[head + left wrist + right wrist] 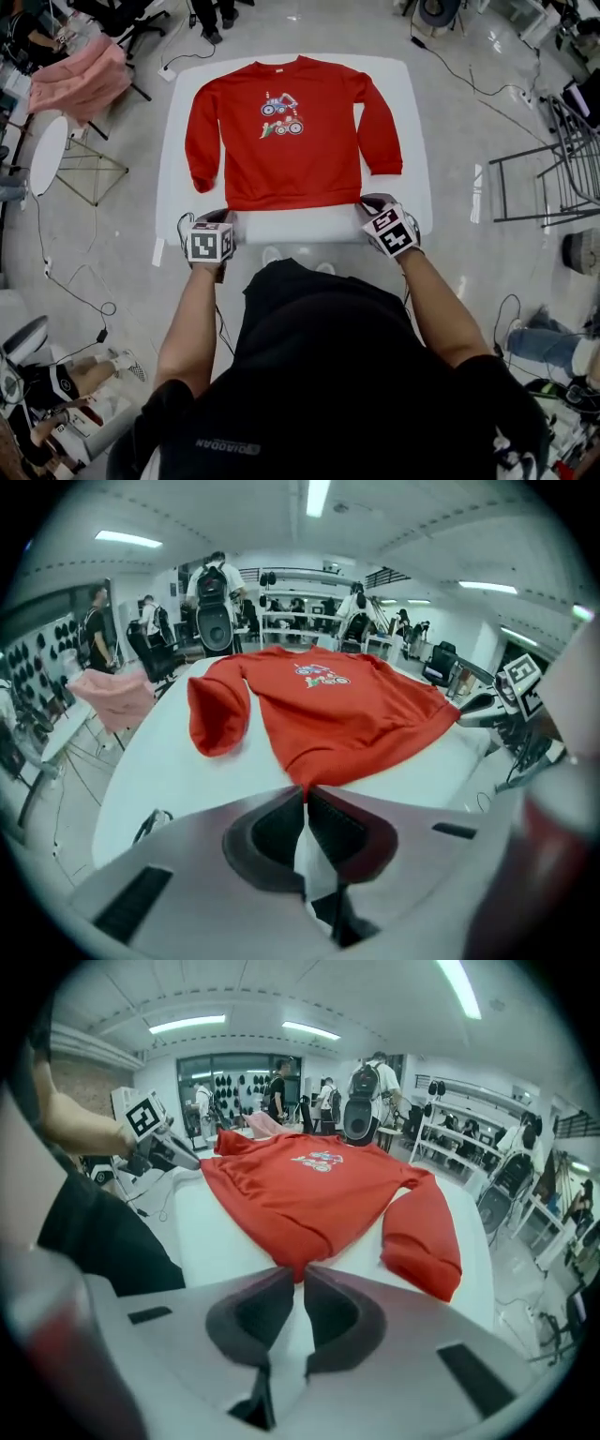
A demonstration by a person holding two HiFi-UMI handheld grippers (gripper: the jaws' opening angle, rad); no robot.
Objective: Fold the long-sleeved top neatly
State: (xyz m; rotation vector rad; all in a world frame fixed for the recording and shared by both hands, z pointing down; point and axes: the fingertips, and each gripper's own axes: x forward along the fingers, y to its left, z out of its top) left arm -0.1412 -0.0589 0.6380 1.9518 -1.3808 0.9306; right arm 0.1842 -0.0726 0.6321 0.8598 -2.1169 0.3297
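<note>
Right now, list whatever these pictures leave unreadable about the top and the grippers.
- Head view: jaw tips of left gripper and right gripper, hidden under their marker cubes.
- Chest print on the red top: too small in every view.

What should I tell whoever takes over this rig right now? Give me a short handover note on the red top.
Left gripper: shut on the near hem corner of the red top, on the person's left side.
Right gripper: shut on the other near hem corner.
Things: the top lies flat, print up, on the white table, collar at the far edge, sleeves lying down along its sides.
Done: top spread out, hem gripped at both corners.
Left: every fold. Probably carry the hem toward the collar next; the sleeves need folding in too.
</note>
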